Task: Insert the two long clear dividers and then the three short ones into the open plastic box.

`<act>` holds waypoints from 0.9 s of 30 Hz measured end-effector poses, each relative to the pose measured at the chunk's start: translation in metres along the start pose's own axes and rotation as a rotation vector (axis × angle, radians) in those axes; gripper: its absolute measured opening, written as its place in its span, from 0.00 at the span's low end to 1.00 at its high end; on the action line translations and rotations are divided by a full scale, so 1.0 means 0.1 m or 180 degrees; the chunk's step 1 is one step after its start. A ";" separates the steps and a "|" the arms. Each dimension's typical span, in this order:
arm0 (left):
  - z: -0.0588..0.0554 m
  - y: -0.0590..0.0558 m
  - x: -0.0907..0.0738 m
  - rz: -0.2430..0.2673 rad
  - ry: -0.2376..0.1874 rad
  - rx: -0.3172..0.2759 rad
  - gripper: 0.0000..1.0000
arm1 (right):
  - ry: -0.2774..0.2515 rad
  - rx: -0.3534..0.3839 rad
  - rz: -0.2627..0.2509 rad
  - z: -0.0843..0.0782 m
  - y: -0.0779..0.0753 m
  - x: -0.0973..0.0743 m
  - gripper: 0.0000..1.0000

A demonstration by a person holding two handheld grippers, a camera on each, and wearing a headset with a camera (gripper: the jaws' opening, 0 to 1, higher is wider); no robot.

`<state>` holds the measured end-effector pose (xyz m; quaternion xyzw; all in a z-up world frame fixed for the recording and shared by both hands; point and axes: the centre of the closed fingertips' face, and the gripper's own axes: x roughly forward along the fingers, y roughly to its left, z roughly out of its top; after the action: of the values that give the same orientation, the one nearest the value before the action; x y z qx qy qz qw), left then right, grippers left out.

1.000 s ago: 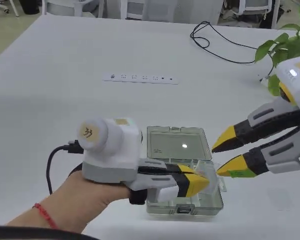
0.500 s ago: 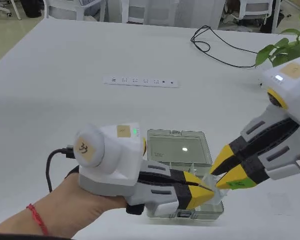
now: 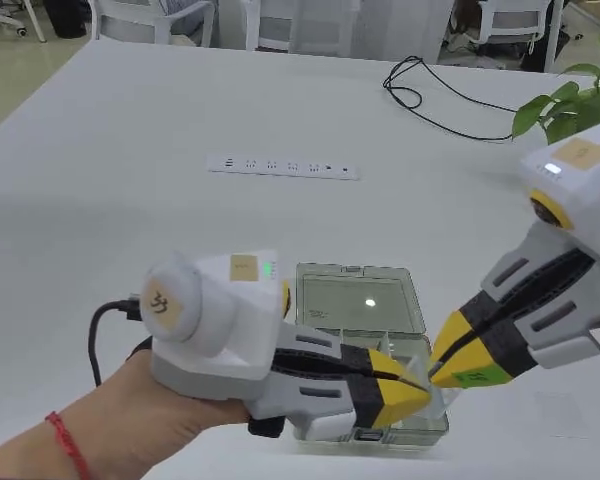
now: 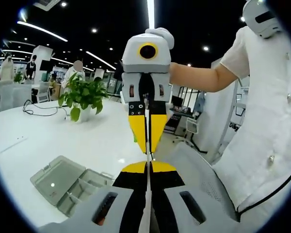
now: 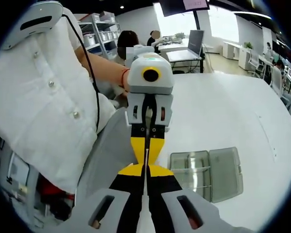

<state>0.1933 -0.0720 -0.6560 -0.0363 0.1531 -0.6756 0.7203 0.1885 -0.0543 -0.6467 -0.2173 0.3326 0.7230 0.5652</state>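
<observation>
The left gripper [image 3: 402,387] and right gripper [image 3: 438,368], jaws narrow, pinch 1 clear divider [image 3: 420,373] tip to tip just above the open plastic box [image 3: 330,300] on the tabletop [image 3: 180,120]. We level it, align it with the slots and lower both ends together.

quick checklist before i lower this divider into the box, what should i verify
1. Left claw shut on the clear divider: ok.
2. Right claw shut on the same divider: ok.
3. Lid folded back flat, box open: ok.
4. Divider held over the box: ok, above its right front part in the head view.
5. Divider ends lined up with their slots: cannot tell, the claws cover them.
6. Target slots free: cannot tell.
</observation>
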 end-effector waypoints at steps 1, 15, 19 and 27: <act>0.00 0.00 0.00 0.0004 -0.0001 0.0000 0.00 | -0.0005 0.0001 -0.0002 0.00 0.00 0.00 0.03; -0.06 0.03 -0.01 0.0072 0.0053 0.0050 0.00 | 0.0034 -0.0080 -0.0026 -0.02 -0.02 0.03 0.03; -0.08 0.05 -0.02 0.0106 0.0050 0.0022 0.00 | 0.0023 -0.0084 -0.0048 -0.02 -0.04 0.02 0.03; -0.13 0.10 -0.07 0.0199 0.0096 0.0003 0.04 | 0.0009 -0.0095 -0.0105 0.00 -0.07 0.02 0.03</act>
<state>0.1991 -0.0618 -0.6700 -0.0211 0.1647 -0.6534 0.7386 0.1945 -0.0521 -0.6501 -0.2323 0.3190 0.7182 0.5732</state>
